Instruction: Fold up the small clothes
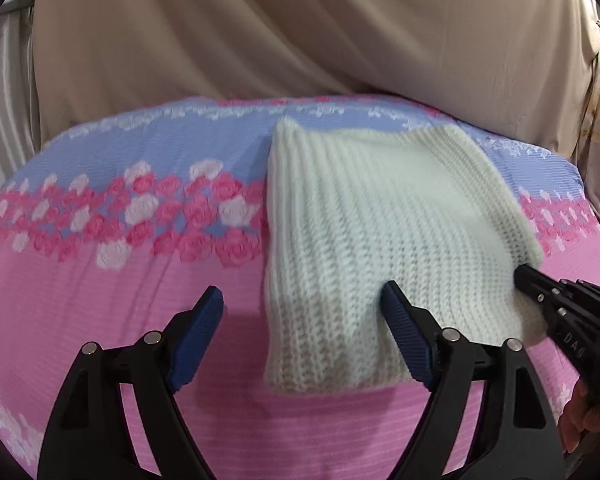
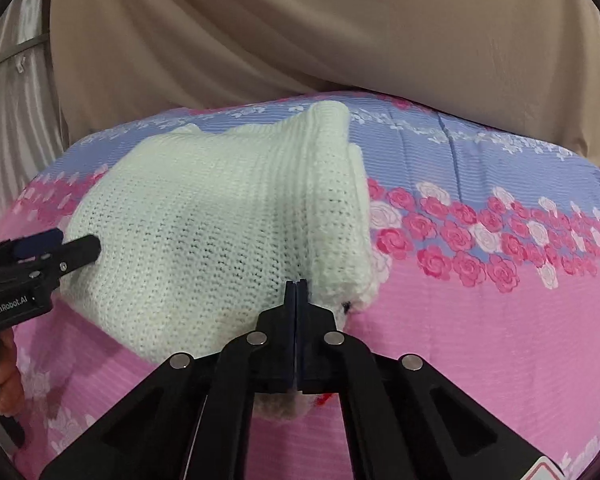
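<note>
Covering the whole work surface, a pink and blue bedspread (image 1: 120, 208) printed with roses runs back to a beige draped cloth (image 1: 260, 28) that closes off the far side; wide bare stretches of it lie open on the outer side of each gripper. On the spread lies the white knitted garment (image 1: 372, 216), folded into a thick oblong, its long axis running from the near edge toward the far cloth, with a ribbed band along the edge that sits on the left in the left wrist view. The left gripper (image 1: 304, 300) hangs spread wide at the near end, one blue pad (image 1: 404, 332) over the knit, the other (image 1: 198, 332) over bare spread. The right gripper (image 2: 296, 286) is pinched together on the garment's near edge, and in the left view its black tip (image 1: 528, 276) touches the knit's right corner. A bit of fuzzy trim with a dark spot (image 2: 346, 306) peeks out just beside the closed fingers.
</note>
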